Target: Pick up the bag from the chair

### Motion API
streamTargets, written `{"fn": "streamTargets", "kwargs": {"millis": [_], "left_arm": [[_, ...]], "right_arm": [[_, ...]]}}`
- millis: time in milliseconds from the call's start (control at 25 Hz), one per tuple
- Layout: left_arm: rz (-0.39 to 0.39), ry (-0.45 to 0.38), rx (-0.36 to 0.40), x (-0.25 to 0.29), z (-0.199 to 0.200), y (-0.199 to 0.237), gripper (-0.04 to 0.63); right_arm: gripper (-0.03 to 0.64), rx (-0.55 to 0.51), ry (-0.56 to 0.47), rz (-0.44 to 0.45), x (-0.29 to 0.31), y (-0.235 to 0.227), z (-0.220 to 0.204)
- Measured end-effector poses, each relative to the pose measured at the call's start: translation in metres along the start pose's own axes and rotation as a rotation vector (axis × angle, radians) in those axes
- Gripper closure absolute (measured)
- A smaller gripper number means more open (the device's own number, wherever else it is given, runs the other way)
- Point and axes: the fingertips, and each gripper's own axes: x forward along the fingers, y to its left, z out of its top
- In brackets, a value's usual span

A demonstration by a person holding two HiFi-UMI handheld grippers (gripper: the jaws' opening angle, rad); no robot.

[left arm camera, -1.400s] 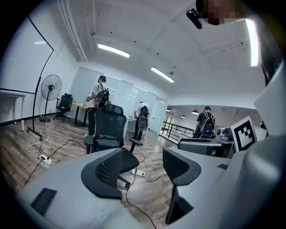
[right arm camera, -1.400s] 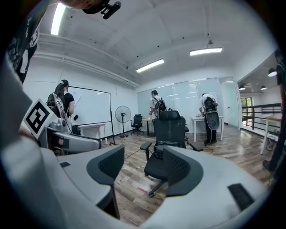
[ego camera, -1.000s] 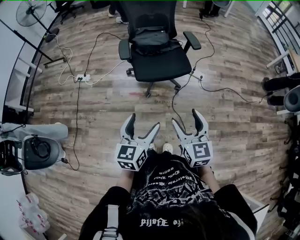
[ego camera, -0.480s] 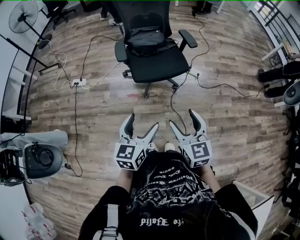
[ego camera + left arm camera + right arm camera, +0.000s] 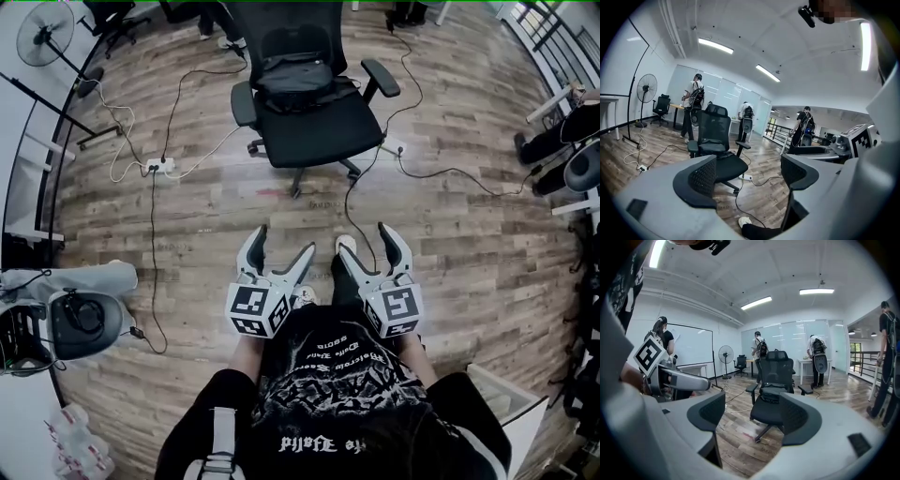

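A black office chair (image 5: 309, 117) stands ahead on the wooden floor, with a black bag (image 5: 296, 77) resting on its seat against the backrest. In the right gripper view the chair (image 5: 774, 399) and the bag (image 5: 770, 396) show between the jaws, far off. The chair (image 5: 717, 150) also appears in the left gripper view. My left gripper (image 5: 281, 253) and right gripper (image 5: 368, 246) are held low in front of the person's body, both open and empty, well short of the chair.
Cables (image 5: 155, 169) run across the floor to a power strip (image 5: 157, 165) left of the chair; another cable (image 5: 441, 172) trails right. A standing fan (image 5: 47, 23) is at far left. People stand at desks (image 5: 811, 363) beyond the chair. A white box (image 5: 506, 403) sits at lower right.
The view has drawn slightly nearer the chair, and the person's foot has stepped forward between the grippers. Both grippers stay open in the same pose.
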Motion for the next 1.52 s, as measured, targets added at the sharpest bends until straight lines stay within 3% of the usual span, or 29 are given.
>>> {"fn": "streamTargets", "kwargs": {"millis": [240, 600, 960, 1520], "left_arm": [[0.050, 0.010, -0.006, 0.047, 0.012, 0.012, 0.158], [0.102, 0.006, -0.005, 0.155, 0.054, 0.011, 0.158], [0.166, -0.004, -0.027, 0.245, 0.077, -0.005, 0.158], [0.212, 0.017, -0.074, 0.290, 0.075, 0.001, 0.158]], "right_arm": [[0.259, -0.001, 0.007, 0.050, 0.044, -0.040, 0.010], [0.259, -0.030, 0.007, 0.121, 0.119, -0.140, 0.045], [0.259, -0.056, 0.012, 0.173, 0.156, -0.231, 0.066], [0.259, -0.091, 0.051, 0.267, 0.184, -0.251, 0.063]]}}
